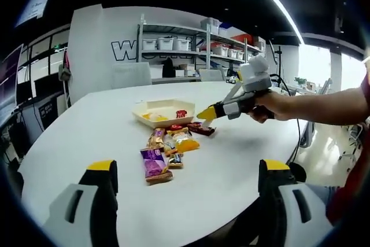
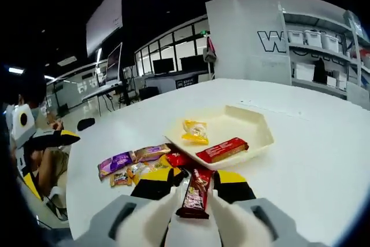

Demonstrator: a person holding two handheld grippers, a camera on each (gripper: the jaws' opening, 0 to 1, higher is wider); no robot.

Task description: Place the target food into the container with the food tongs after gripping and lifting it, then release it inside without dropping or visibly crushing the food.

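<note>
Nearest the lens in the right gripper view: right gripper (image 2: 194, 192), fingers pressed onto a dark red wrapped snack bar (image 2: 196, 194), pinching it near its upper half, wrapper hanging lengthwise between the yellow tips. Just beyond, a loose pile of wrapped snacks (image 2: 136, 166) on the white desk (image 2: 312, 160), a purple packet (image 2: 114, 163) at its outer end. Past the pile, the cream tray (image 2: 254, 128), already holding a red bar (image 2: 222, 149) and a yellow packet (image 2: 195, 131).

From the left gripper view: left gripper (image 1: 186, 192) low over the near desk edge, fingers spread wide, nothing between them; right gripper hovering just beside the tray's rim, above the pile.

Likely handling: light, thin foil wrapper, slippery and crinkly, contents probably brittle or soft enough to dent. Best held across the flat middle with modest pressure, never by a sealed end alone. Short carry left to the tray.
</note>
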